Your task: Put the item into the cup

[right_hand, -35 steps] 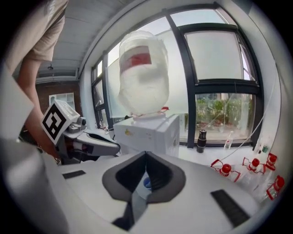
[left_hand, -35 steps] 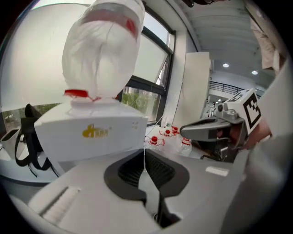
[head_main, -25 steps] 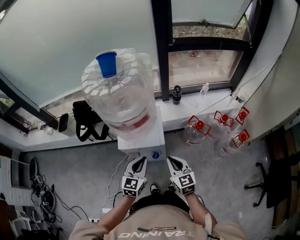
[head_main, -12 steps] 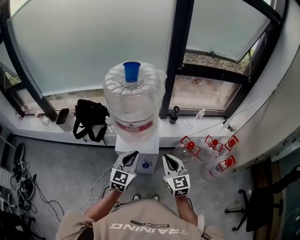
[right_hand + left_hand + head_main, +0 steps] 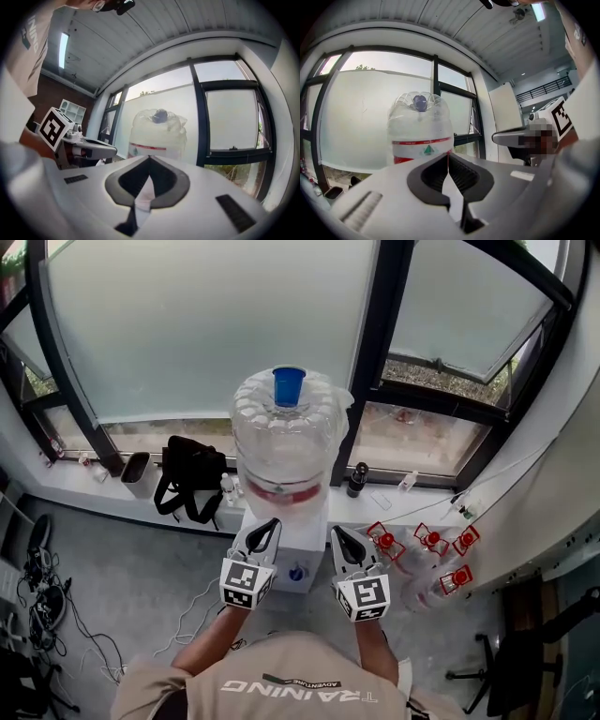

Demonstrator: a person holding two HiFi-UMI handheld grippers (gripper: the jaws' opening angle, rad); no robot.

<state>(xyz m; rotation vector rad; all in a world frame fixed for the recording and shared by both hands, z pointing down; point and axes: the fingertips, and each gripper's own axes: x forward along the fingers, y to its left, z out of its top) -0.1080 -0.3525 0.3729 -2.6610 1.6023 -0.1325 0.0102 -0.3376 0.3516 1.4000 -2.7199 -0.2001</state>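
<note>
A blue cup (image 5: 289, 386) stands upside-up on top of the big clear water bottle (image 5: 284, 446), which sits on a white dispenser (image 5: 302, 559). My left gripper (image 5: 268, 524) and right gripper (image 5: 337, 533) are held side by side just in front of the dispenser, well below the cup. Both are shut, with nothing showing between the jaws. In the left gripper view the bottle (image 5: 421, 131) rises behind the shut left gripper (image 5: 447, 158); in the right gripper view the bottle (image 5: 158, 133) stands beyond the right gripper (image 5: 150, 158). No loose item is visible.
A black bag (image 5: 190, 476), a grey box (image 5: 137, 468) and a dark flask (image 5: 356, 479) rest on the window sill. Several empty red-capped bottles (image 5: 424, 549) lie on the floor at the right. Cables (image 5: 42, 606) trail at the left.
The dispenser and cup have shifted toward the middle of the head view and stand more upright in it. Both grippers sit closer to the dispenser's front and stay shut.
</note>
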